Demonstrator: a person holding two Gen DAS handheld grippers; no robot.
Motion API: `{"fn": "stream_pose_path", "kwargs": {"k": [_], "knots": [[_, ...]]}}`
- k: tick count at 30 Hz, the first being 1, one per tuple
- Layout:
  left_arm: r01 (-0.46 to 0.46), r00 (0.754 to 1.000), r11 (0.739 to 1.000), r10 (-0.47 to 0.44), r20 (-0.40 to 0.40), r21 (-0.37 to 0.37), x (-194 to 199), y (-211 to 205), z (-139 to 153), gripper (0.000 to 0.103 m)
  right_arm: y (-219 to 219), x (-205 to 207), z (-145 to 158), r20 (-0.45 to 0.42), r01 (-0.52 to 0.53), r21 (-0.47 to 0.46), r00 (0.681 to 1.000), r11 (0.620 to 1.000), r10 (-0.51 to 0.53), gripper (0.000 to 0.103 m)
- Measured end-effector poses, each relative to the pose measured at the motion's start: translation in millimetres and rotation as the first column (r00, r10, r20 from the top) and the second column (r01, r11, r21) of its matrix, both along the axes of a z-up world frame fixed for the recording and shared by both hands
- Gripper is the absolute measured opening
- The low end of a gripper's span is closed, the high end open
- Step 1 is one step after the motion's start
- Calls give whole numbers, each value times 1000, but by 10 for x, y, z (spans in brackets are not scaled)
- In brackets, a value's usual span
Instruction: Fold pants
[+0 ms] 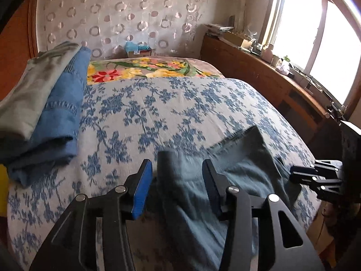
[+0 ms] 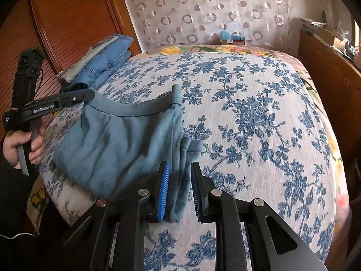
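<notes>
1. The teal-blue pants [image 2: 117, 140] are lying bunched on the near left part of the bed [image 2: 248, 113], on its white bedspread with blue flowers; the waistband is arching upward along their far edge, with one corner sticking up
2. The right tool [image 2: 180, 166] is pinching a thick, layered fold at the right edge of the pants, the cloth filling the narrow gap between its blue ribbed pads
3. The left tool [image 1: 178, 166] is standing spread, its fingers straddling a ridge of the pants; a thin dark gap is showing between the blue pad and the cloth, so the pads are not squeezing it
4. In the right wrist view the tip of the left tool is sitting right at the left end of the waistband, and the person's left hand [image 2: 24, 144] is gripping its handle, a dark sleeve showing below
5. A stack of folded clothes [image 1: 45, 113], blue denim under a grey-green piece, is resting at the far left edge of the bed, well apart from the pants
6. A blanket with yellow and red flowers [image 1: 146, 67] is covering the far end of the bed, beyond the bedspread
7. A wooden cabinet [image 1: 248, 67] carrying small clutter is running along the right side of the bed under a bright window [image 1: 315, 45], and a curtain with ring patterns [image 1: 124, 11] is hanging behind the bed
</notes>
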State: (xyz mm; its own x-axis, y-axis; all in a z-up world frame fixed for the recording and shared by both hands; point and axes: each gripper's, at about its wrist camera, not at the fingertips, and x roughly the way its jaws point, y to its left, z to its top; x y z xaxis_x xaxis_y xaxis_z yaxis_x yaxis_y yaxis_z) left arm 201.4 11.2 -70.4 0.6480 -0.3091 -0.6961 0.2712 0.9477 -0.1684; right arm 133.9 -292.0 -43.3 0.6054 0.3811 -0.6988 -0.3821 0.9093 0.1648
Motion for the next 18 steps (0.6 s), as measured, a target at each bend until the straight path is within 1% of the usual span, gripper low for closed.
{"fn": "stream_pose_path", "kwargs": {"k": [2,4,6,12,16,17,18], "knots": [[14,1000,1000,-13,-21,17,-96,-20,-42,50,-2,-51,-2,1,4,4,1000,1000,-4,21],[13,1000,1000,-13,-28,25,-233,-27,-84,50,-2,-108,-7,4,8,7,1000,1000,-8,29],[11,999,1000,-10,-36,23,-360,-23,-121,50,0,-162,-15,4,14,9,1000,1000,-14,31],[1,999,1000,-1,-49,3,-676,-12,-204,50,22,-300,-67,-1,27,6,1000,1000,-27,31],[0,998,1000,2,-59,19,-756,-29,-282,50,32,-382,-97,11,28,17,1000,999,-28,31],[-1,998,1000,2,-61,21,-758,-32,-297,50,24,-397,-99,16,23,27,1000,999,-24,25],[-3,998,1000,4,-61,20,-762,-31,-309,50,18,-402,-102,17,16,41,1000,999,-17,16]]}}
